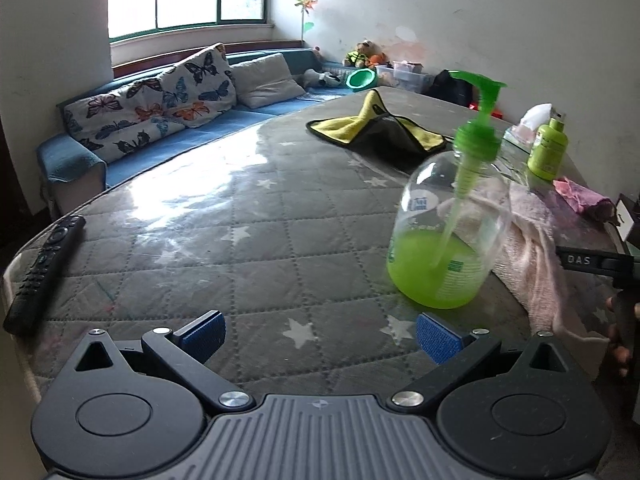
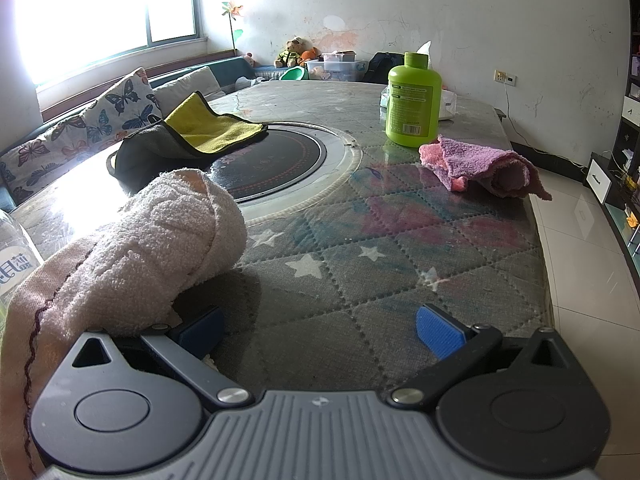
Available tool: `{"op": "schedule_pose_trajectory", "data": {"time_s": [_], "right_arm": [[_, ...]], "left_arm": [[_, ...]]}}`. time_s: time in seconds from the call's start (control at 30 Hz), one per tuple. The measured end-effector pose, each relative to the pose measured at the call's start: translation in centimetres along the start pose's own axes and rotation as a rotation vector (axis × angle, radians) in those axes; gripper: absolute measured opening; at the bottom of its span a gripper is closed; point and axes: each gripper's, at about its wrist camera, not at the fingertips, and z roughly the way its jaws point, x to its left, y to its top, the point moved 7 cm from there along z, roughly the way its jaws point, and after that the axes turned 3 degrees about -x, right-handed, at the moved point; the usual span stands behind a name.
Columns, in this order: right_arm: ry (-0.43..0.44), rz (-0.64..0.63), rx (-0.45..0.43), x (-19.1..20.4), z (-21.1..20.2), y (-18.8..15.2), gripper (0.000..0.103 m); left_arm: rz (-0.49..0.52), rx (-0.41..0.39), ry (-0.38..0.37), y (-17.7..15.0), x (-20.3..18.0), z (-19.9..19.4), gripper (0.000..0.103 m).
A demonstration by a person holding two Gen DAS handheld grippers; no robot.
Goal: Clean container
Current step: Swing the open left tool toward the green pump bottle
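A clear pump bottle (image 1: 444, 236) with a green pump head and green liquid in its lower part stands on the table, just ahead and right of my left gripper (image 1: 320, 334), which is open and empty. A pale pink towel (image 1: 532, 248) lies bunched against the bottle's right side. In the right wrist view that towel (image 2: 160, 240) sits ahead-left of my open right gripper (image 2: 320, 336) and drapes over its left side. Only the bottle's edge (image 2: 16, 256) shows at far left there.
A yellow-and-grey cloth (image 1: 380, 128), a green lidded bottle (image 2: 414, 100), a purple-pink rag (image 2: 484, 166) and a tissue pack (image 1: 528, 126) lie farther back. A round hob (image 2: 276, 160) is set in the quilted table (image 1: 256, 240). A remote (image 1: 44, 268) lies at the left edge. A sofa (image 1: 160, 120) runs behind.
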Motion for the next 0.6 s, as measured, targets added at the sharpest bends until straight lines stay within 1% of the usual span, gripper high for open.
{"op": "schedule_pose_trajectory", "data": {"time_s": [0.17,0.3,0.6], "right_arm": [[0.000,0.000,0.000,0.0,0.0,0.0,0.103],[0.000,0.000,0.000,0.0,0.0,0.0,0.103],[0.000,0.000,0.000,0.0,0.0,0.0,0.103]], "left_arm": [[0.007,0.011,-0.024,0.0,-0.9,0.1,0.103],[0.021,0.024,-0.018,-0.1,-1.5,0.3,0.103],[0.034,0.063,-0.031,-0.4,-2.7,0.7,0.103]]}}
